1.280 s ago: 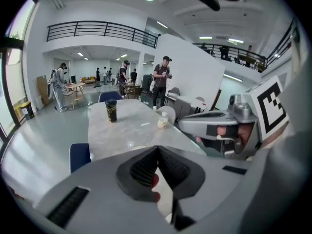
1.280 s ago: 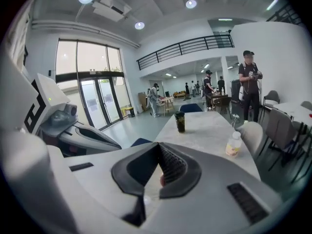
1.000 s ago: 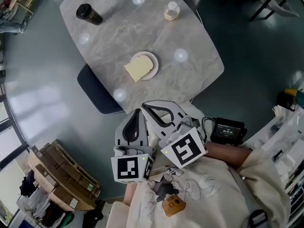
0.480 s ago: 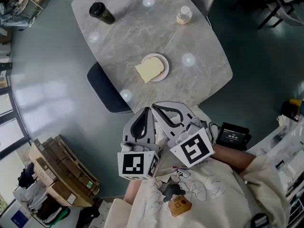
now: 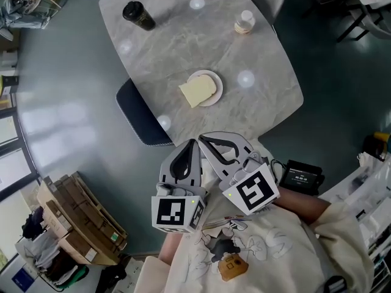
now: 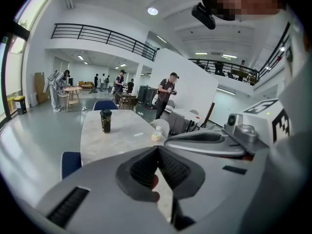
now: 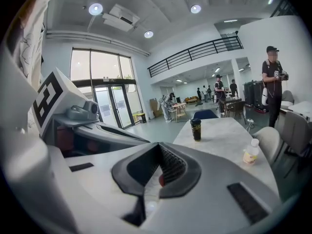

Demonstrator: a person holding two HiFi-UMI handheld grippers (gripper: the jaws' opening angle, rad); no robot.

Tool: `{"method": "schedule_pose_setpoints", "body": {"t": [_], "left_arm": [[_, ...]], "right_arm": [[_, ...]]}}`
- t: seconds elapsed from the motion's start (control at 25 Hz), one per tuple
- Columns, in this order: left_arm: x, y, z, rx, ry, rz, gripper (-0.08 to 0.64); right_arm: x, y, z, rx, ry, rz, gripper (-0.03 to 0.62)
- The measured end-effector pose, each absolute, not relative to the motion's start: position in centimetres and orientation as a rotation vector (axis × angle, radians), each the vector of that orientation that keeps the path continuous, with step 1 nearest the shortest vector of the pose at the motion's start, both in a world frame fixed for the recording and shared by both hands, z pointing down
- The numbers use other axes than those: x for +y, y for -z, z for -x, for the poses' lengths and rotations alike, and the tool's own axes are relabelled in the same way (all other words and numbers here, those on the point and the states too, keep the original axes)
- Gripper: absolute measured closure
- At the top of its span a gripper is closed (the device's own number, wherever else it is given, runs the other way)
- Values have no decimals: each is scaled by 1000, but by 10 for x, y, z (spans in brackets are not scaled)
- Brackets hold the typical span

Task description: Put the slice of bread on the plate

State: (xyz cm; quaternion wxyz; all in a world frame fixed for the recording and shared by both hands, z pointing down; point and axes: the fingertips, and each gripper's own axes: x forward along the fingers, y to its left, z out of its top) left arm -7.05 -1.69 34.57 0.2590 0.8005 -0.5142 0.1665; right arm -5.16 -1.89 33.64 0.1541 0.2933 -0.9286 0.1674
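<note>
In the head view a pale yellow slice of bread (image 5: 197, 92) lies on a small white plate (image 5: 214, 82) in the near half of the grey marble table (image 5: 183, 41). Both grippers are held close to the person's chest, off the table's near edge. My left gripper (image 5: 190, 143) is shut and empty. Beside it my right gripper (image 5: 201, 138) is also shut with nothing held. In the left gripper view its jaws (image 6: 157, 149) meet at the tips; in the right gripper view the jaws (image 7: 158, 146) do the same.
A dark cup (image 5: 138, 15) and a small bottle (image 5: 245, 22) stand at the table's far side. A dark blue chair (image 5: 139, 117) is tucked under the table's left edge. Cardboard boxes (image 5: 73, 224) sit on the floor at lower left. People stand in the hall behind.
The table, plate and bread have shifted right and slightly down in the head view as the head moved. Both grippers stay shut and near the chest.
</note>
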Motion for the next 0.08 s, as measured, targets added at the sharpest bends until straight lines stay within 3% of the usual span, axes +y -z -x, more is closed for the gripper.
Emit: {"method": "schedule_pose_setpoints", "body": {"t": [0.08], "left_arm": [[-18, -344, 76, -1397, -451, -2166, 551]], "right_arm": [[-19, -338, 57, -2667, -502, -839, 591]]}}
